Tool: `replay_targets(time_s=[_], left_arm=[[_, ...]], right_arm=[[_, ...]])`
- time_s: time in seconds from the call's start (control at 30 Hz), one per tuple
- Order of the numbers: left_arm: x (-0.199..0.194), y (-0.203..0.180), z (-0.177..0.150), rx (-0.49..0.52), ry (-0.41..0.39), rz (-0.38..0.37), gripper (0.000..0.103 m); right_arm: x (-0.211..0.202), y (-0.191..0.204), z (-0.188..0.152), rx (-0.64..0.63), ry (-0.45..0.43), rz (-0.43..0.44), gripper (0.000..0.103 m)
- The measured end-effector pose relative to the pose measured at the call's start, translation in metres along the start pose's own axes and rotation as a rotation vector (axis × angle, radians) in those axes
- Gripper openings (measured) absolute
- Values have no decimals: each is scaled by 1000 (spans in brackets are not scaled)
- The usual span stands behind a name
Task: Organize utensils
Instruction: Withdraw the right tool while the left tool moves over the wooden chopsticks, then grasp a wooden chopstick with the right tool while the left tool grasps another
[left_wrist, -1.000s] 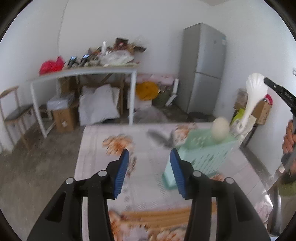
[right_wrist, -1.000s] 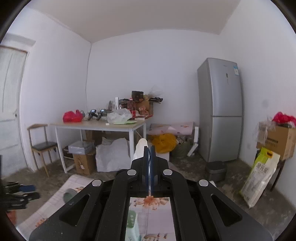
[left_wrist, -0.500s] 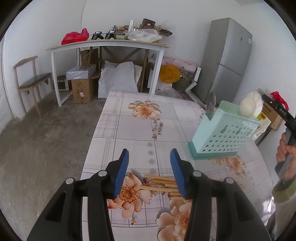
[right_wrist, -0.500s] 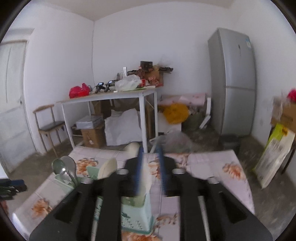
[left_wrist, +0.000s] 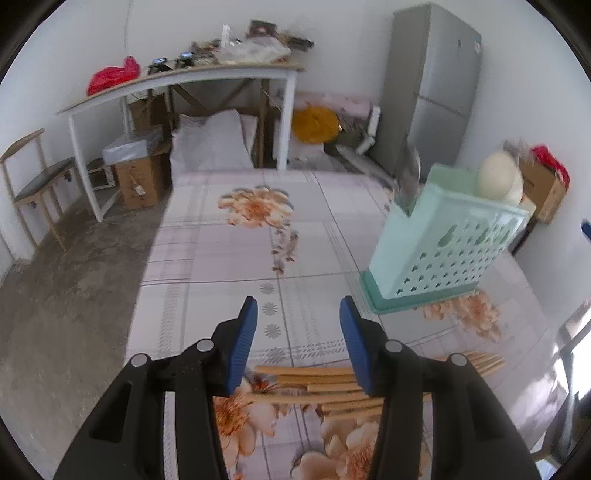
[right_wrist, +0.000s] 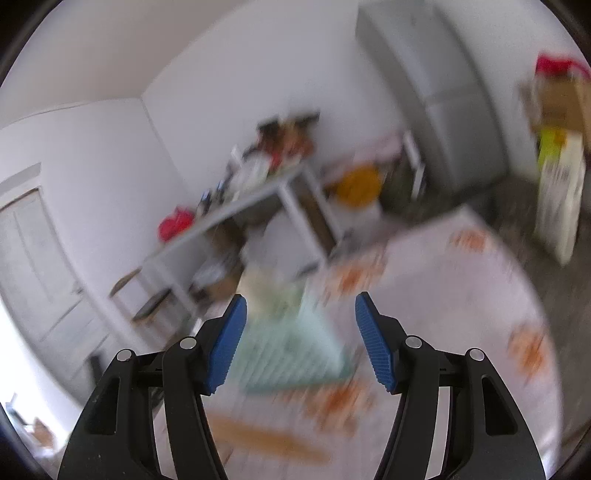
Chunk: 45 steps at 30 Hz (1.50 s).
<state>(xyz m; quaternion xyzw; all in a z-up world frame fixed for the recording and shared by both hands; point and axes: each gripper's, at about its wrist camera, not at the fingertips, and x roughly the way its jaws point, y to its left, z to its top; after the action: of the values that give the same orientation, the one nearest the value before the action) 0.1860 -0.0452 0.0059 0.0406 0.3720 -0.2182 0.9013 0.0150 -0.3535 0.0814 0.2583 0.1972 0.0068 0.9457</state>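
Observation:
A bundle of wooden chopsticks (left_wrist: 314, 384) lies on the flowered table (left_wrist: 221, 258) near its front edge. My left gripper (left_wrist: 298, 301) hangs just above them, its jaws closing slightly with the pads pressing on nothing. A mint perforated utensil holder (left_wrist: 443, 251) stands to the right, holding a white spoon (left_wrist: 496, 177) and a metal spoon (left_wrist: 408, 177). The right wrist view is blurred. My right gripper (right_wrist: 301, 295) is opening, with nothing between its pads, and the holder (right_wrist: 291, 343) and chopsticks (right_wrist: 266, 439) lie beyond it.
A white side table (left_wrist: 184, 77) piled with clutter stands at the back, with boxes (left_wrist: 136, 177) and sacks beneath. A chair (left_wrist: 33, 177) stands at the left, a grey fridge (left_wrist: 436, 92) at the back right, and a cardboard box (left_wrist: 546, 184) beyond the holder.
My right gripper was shut on the white spoon; now its jaws stand apart and the spoon rests in the holder. Both grippers came down, the left one over the chopsticks.

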Motion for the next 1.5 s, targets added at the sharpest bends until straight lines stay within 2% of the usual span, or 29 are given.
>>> replay_targets(time_s=[0.13, 0.3, 0.37, 0.5, 0.67, 0.93, 1.17, 1.27, 1.5], left_arm=[[33, -12, 3, 76, 71, 4, 27], [66, -27, -7, 220, 151, 66, 7], [75, -28, -14, 257, 181, 90, 3], [77, -32, -20, 312, 171, 123, 1], [68, -35, -28, 329, 194, 136, 0], [39, -44, -50, 258, 264, 66, 0], [19, -51, -69, 110, 299, -46, 0], [11, -59, -78, 36, 324, -135, 0], [3, -98, -94, -1, 369, -303, 0]], right_arm=[[33, 23, -64, 28, 255, 66, 51], [87, 53, -126, 85, 532, 145, 40], [100, 60, -135, 81, 584, 147, 38], [126, 66, -144, 111, 647, 128, 38], [135, 51, -141, 213, 650, 130, 28], [127, 34, -144, 307, 624, 124, 27], [121, 35, -147, 298, 610, 92, 26], [110, 27, -142, 276, 596, 50, 26], [98, 13, -132, 232, 574, -42, 24]])
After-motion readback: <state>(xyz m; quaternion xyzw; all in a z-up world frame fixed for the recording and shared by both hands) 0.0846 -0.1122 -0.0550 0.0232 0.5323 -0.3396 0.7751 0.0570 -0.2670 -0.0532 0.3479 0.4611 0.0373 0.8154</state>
